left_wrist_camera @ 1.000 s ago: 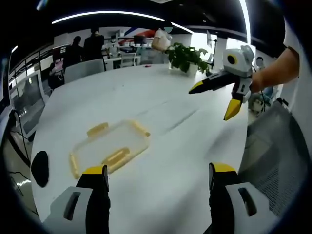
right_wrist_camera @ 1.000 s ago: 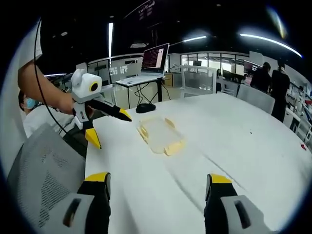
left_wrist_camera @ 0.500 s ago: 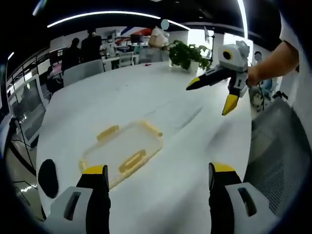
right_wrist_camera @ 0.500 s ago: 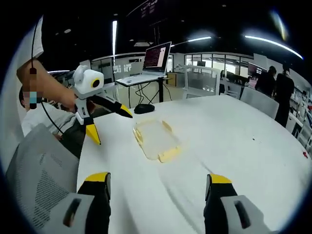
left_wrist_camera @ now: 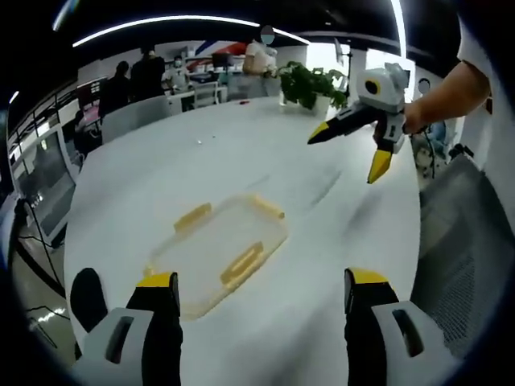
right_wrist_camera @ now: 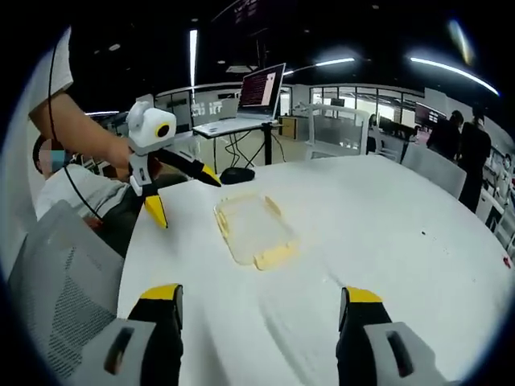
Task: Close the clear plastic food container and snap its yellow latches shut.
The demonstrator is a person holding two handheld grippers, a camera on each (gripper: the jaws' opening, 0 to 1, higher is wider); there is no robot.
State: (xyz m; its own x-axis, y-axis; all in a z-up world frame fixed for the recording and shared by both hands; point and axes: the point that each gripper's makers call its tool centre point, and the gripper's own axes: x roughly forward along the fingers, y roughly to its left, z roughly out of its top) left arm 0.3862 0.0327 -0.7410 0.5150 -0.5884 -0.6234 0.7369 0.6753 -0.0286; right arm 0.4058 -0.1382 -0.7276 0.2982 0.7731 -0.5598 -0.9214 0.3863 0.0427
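Container: clear plastic food container with yellow latches (left_wrist_camera: 219, 256) lies flat on the white round bench (left_wrist_camera: 241, 161), untouched, near the left claw.
Left claw (left_wrist_camera: 256, 291): spread wide, hovering just short, likely lining up.
Right claw (right_wrist_camera: 257, 305): spread, empty, well apart.

Open-plan office. Big white round table (left_wrist_camera: 241, 169) in foreground, grey mesh chair (left_wrist_camera: 463, 265) at 4 o'clock in left gripper view. Laptop (right_wrist_camera: 256, 92) with lit screen on standing desk (right_wrist_camera: 233, 129) at 12 o'clock in right gripper view; glass partitions (right_wrist_camera: 346, 108) behind. Long ceiling strip lights (left_wrist_camera: 169, 22). Potted plant (left_wrist_camera: 310, 84) at 1 o'clock in left gripper view. 2 people (left_wrist_camera: 137, 76) standing at 11 o'clock among desks and monitors.
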